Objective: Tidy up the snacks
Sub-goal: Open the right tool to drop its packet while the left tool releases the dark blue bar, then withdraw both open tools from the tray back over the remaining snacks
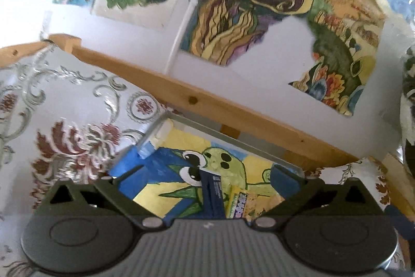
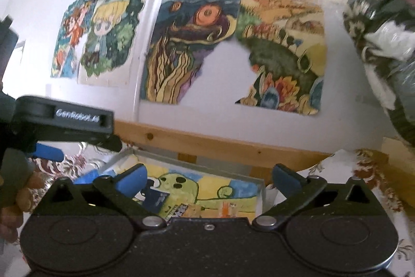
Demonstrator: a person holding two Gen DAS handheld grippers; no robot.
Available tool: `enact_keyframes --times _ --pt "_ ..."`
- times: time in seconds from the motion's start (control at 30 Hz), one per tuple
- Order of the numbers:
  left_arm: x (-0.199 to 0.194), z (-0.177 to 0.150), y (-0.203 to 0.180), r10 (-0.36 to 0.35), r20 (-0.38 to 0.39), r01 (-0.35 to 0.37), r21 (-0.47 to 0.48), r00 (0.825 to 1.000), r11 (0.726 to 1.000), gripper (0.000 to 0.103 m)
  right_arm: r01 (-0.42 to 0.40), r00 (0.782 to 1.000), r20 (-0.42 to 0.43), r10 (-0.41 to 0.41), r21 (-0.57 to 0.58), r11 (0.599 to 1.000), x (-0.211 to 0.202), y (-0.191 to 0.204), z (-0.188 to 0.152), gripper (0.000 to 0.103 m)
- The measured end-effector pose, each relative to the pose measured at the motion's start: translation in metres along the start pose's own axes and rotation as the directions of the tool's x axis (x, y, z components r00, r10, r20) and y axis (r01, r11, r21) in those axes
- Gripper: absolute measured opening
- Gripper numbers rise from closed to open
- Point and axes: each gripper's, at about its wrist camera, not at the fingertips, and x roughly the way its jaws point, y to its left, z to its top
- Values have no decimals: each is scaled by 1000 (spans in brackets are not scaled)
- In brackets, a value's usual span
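Both views are brightly and evenly lit by soft daylight, with no hard shadows on the white wall (image 1: 272,85). That wall blows out toward pure white at the upper left of each frame. Fisheye distortion bends the wooden rail (image 1: 207,105) below the wall into a bow, and black vignette fills the corners. Motion blur softens the paintings (image 2: 192,43) on the wall — worst near the right edge, where a crinkled plastic bag (image 2: 389,25) catches pale glare.
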Motion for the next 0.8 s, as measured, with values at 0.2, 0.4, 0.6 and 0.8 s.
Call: enact_keyframes --times 0.2,0.4,0.6,0.8 --pt "-39 -6 8 2 33 -2 25 999 1000 102 15 1000 17 -15 41 999 -40 2 9 102" --pt "-73 -21 16 -9 45 8 20 999 1000 102 33 999 20 -34 37 999 -81 9 4 102" --pt "-104 -37 25 -18 70 15 36 997 999 103 56 998 10 -57 50 997 -119 17 -12 102" --pt "-126 -55 35 -9 66 5 66 998 998 103 100 995 -12 -99 113 989 -153 26 -34 102"
